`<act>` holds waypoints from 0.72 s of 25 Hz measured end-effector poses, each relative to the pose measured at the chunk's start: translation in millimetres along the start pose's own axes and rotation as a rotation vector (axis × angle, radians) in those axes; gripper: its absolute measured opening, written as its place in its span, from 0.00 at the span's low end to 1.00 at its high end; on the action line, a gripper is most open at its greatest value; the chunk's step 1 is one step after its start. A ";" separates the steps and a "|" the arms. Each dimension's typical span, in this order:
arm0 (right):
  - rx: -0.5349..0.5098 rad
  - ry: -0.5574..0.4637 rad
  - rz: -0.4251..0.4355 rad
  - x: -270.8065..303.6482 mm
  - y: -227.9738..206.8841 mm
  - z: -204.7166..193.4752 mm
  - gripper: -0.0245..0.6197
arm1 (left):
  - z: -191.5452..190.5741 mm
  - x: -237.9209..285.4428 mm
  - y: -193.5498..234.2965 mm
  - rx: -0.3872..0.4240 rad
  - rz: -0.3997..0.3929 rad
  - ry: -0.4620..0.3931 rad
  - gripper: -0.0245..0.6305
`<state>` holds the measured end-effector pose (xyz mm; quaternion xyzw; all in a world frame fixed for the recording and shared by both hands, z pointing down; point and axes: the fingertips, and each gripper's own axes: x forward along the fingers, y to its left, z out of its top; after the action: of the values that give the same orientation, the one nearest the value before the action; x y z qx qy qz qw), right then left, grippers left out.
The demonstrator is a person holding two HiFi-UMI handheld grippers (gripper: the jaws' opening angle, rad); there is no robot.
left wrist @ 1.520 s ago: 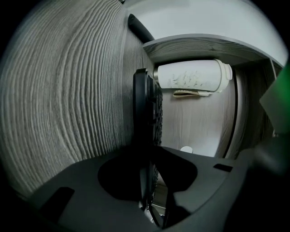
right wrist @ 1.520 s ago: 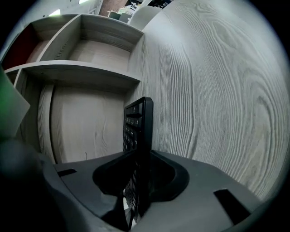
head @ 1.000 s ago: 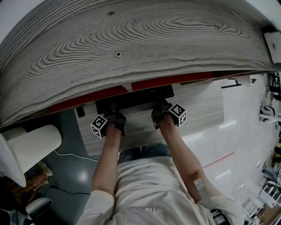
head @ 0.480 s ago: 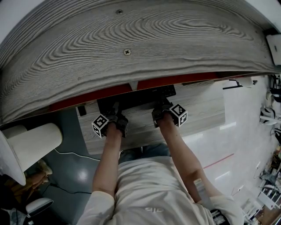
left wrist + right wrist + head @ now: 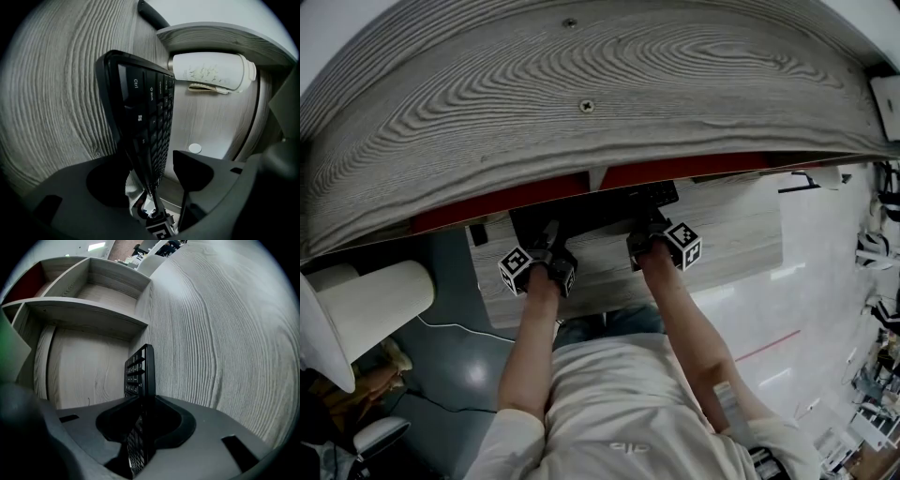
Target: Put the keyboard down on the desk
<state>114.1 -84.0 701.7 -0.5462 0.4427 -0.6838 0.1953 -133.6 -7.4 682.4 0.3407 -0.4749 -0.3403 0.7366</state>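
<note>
**Left tongs** (image 5: 152,171): jaws opening. The Ctrl end of the keyboard (image 5: 145,117) is lying between them, and the key-side pad is standing clear of the keys, so nothing is being gripped.

**Right tongs** (image 5: 145,413): jaws clamping the keyboard's near edge at the number-pad end.

**Keyboard:** lying on the bench (image 5: 722,234) under the overhanging shelf (image 5: 581,103). Its long axis is running left to right across the person. Both tongs are reaching it from the near side, one toward each end, so neither is sitting nearer. Judged as set down at the left end and awaiting release at the right.

**Views:**
- The head view is giving the layout, but the shelf is hiding the keyboard's far edge.
- The left gripper view is showing the open gap and a white cylinder (image 5: 211,70) lying beyond on the bench.
- The right gripper view is showing the grip, along with empty shelf bays.
- No view is confirming full contact underneath.
</note>
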 end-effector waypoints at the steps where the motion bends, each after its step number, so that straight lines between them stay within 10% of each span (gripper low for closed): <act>1: 0.000 -0.002 -0.001 0.1 -0.7 0.2 0.23 | -0.9 -0.4 0.4 -0.010 -0.001 0.007 0.48; 18: 0.007 -0.010 -0.021 -7.0 3.6 -9.5 0.22 | 14.0 -7.2 7.3 0.059 0.081 -0.157 0.55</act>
<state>106.9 -76.9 694.7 -0.5536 0.4334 -0.6847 0.1922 -147.6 0.0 689.4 0.3150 -0.5542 -0.3217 0.7001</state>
